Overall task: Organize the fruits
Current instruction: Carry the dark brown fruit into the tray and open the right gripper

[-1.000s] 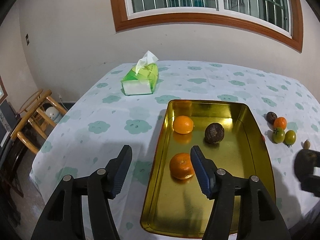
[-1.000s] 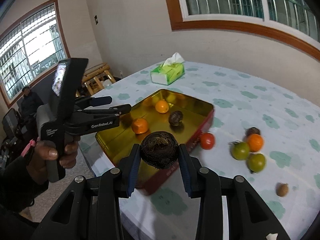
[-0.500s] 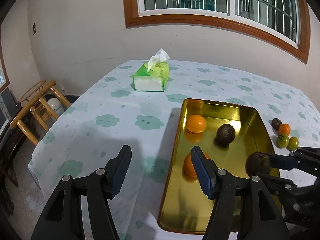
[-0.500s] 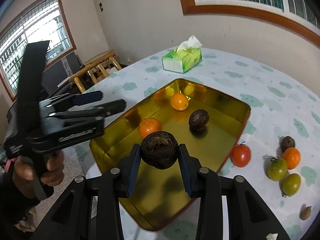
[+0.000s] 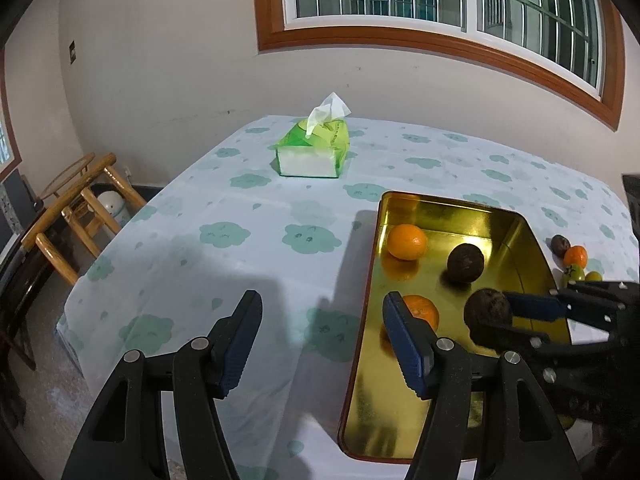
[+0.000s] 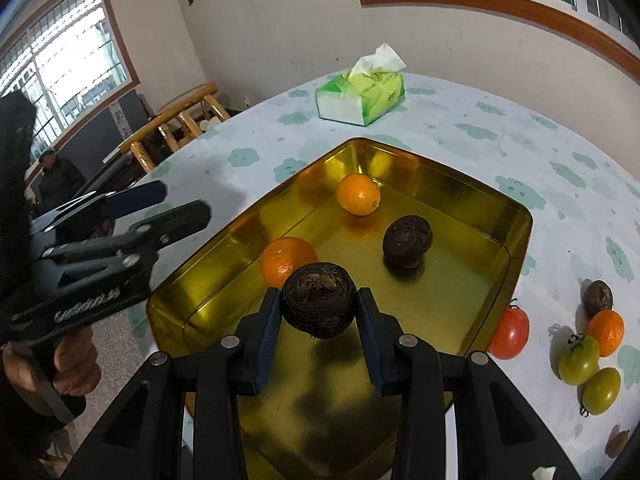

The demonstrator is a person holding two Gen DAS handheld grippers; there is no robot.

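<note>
Three fruits already sit in the gold tray (image 6: 516,240): an orange (image 6: 358,194) toward its far end, a dark brown fruit (image 6: 407,241) beside it nearer the right wall, and a second orange (image 6: 286,260) along the left wall. The right gripper (image 6: 319,312) has its jaws closed on a fourth, a rough dark round fruit (image 6: 319,306), pinched at its sides and held above the tray's near half, with bare tray floor directly beneath. That is the relation that counts: the drop spot lies straight down, a little nearer than the second orange, so I judge a short lowering and release would finish this placement. The fruit is roughly round, with no long axis to mind.

The left gripper (image 5: 322,334) hangs wide open and empty over the tablecloth (image 5: 224,236) by the tray's left rim. More fruit waits on the cloth off the tray's right side: a red tomato (image 6: 510,332) just beside the wall and a small cluster (image 6: 592,336) farther out, closer to the right gripper.
</note>
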